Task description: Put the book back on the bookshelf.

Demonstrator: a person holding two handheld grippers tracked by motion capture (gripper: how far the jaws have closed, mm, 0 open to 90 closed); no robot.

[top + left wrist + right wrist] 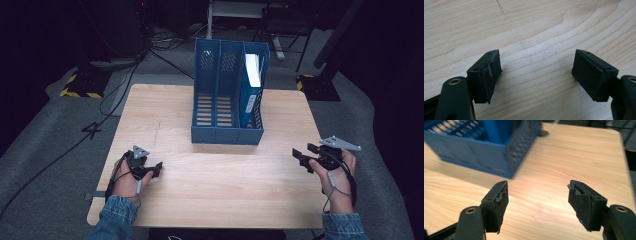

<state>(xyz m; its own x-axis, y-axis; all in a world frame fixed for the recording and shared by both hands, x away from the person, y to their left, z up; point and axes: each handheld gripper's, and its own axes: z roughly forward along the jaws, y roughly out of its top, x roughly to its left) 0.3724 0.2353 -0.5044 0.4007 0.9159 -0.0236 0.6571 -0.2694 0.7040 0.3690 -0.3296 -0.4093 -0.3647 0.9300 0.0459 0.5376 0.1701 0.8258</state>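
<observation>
A blue three-slot file rack [227, 100] stands at the middle back of the wooden table [215, 185]. Its right slot holds a blue folder with white pages [252, 80]; the other two slots look empty. My left gripper [155, 168] rests low over the table's front left, held in a hand, jaws pointing right. In the left gripper view it [536, 75] is open over bare wood. My right gripper [304, 154] hovers at the front right, pointing left toward the rack. Its jaws [537, 202] stand open with nothing between them, and the rack's corner [506, 165] lies ahead to the left.
The table's right edge [624, 157] is near my right gripper. Dark stands with yellow-black striped bases [80, 85] and cables lie on the grey floor behind and to the left of the table.
</observation>
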